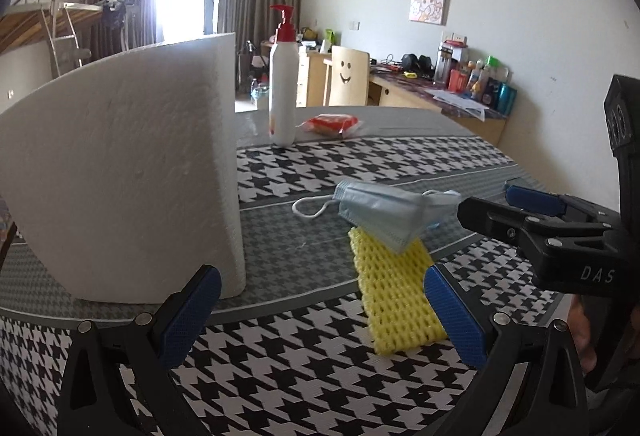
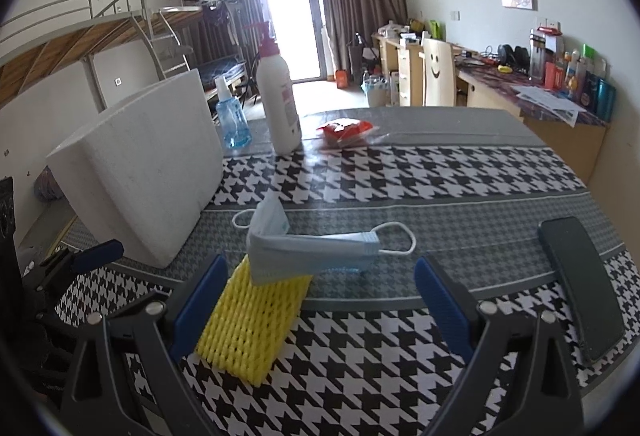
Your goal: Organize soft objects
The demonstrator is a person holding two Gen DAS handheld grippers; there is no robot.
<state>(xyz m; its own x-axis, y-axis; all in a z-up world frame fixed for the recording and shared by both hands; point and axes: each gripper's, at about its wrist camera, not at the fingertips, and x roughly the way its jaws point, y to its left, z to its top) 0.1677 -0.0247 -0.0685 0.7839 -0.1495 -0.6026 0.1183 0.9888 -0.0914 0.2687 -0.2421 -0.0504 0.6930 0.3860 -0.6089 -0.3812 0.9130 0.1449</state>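
Observation:
A folded blue face mask [image 1: 384, 216] [image 2: 308, 248] lies on the far end of a yellow foam net sleeve [image 1: 396, 300] [image 2: 256, 320] on the houndstooth table. A white foam box [image 1: 120, 172] [image 2: 140, 164] stands to the left. My left gripper [image 1: 320, 316] is open and empty, low over the table between the box and the sleeve. My right gripper [image 2: 316, 312] is open and empty, just short of the sleeve and mask; it also shows in the left wrist view [image 1: 492, 202], right of the mask.
A white pump bottle [image 1: 283, 96] [image 2: 278, 104], a blue spray bottle [image 2: 232, 120] and a red packet [image 1: 330, 124] [image 2: 346, 132] stand at the table's far side. A dark phone [image 2: 580, 284] lies at the right. A chair and cluttered desk are behind.

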